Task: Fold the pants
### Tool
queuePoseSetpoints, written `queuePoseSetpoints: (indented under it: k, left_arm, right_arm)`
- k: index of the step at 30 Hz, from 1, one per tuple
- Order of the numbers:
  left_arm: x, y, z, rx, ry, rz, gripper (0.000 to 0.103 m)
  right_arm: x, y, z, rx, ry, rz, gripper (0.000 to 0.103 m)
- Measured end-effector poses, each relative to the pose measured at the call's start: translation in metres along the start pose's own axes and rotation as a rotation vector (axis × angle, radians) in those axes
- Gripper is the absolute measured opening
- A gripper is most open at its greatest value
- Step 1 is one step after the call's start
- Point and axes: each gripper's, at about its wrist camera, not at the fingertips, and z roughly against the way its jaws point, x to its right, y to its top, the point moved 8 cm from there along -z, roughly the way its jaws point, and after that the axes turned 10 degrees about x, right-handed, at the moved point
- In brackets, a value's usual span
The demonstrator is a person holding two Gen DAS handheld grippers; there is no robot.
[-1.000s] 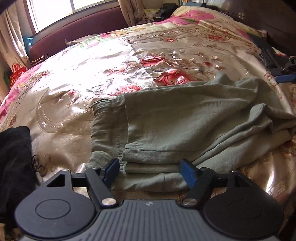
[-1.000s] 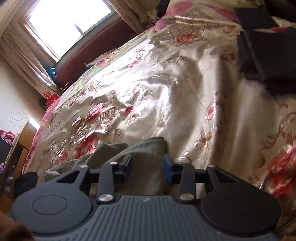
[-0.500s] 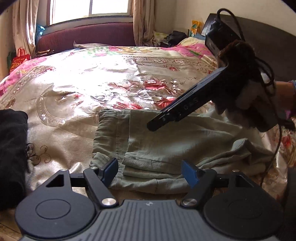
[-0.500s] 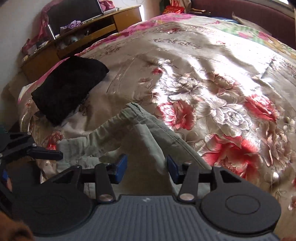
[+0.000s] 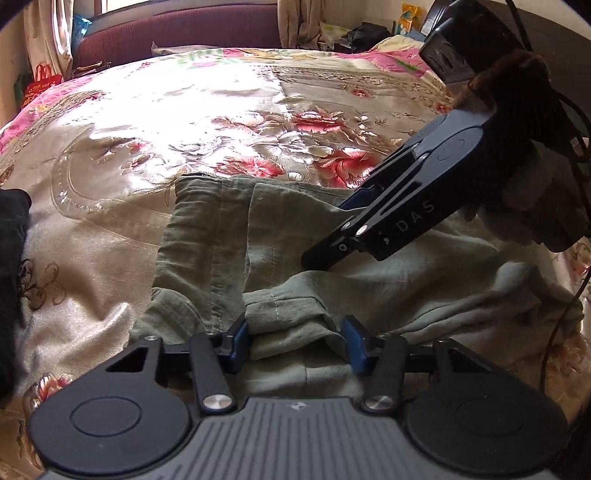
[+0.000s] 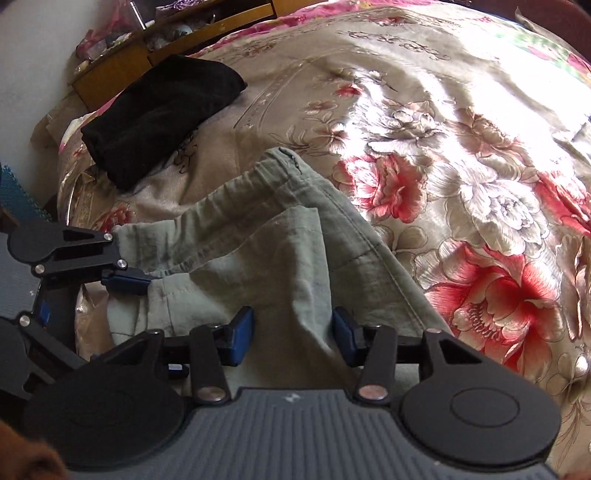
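Observation:
The grey-green pants [image 5: 295, 236] lie partly folded on the floral bedspread [image 5: 184, 122]. My left gripper [image 5: 295, 341] is open, with a bunched hem of the pants between its blue fingers at the near edge. My right gripper [image 6: 293, 334] is open over the pants [image 6: 258, 251], with a raised fold of cloth between its fingers. The right gripper also shows in the left wrist view [image 5: 325, 254], reaching down from the right onto the pants. The left gripper also shows at the left edge of the right wrist view [image 6: 125, 280].
A folded black garment [image 6: 159, 110] lies on the bed left of the pants, also at the left edge of the left wrist view [image 5: 11, 258]. A wooden cabinet [image 6: 155, 48] stands beyond it. A dark red headboard [image 5: 177, 33] and window lie far back.
The right gripper swung round from the far end of the pants and came down onto their middle. The left gripper moved forward onto the near hem, and its jaws narrowed somewhat.

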Motion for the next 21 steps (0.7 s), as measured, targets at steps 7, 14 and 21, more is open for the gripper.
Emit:
queuePoseSetpoints:
  k: [7,14,21]
  left_arm:
    - [0.000,0.012,0.014,0.048,-0.048,0.048,0.027]
    - [-0.020,0.030,0.056,0.152,-0.014,0.075,0.026]
    - [-0.054,0.010,0.033,0.046,0.040,0.117,0.032]
  right_arm:
    - [-0.011,0.010,0.014,0.027,-0.039,-0.047,0.005]
    - [-0.040,0.055,0.043,0.168,-0.001,-0.020,0.004]
    - [-0.043,0.076,-0.001,0.136,0.029,-0.001,0.006]
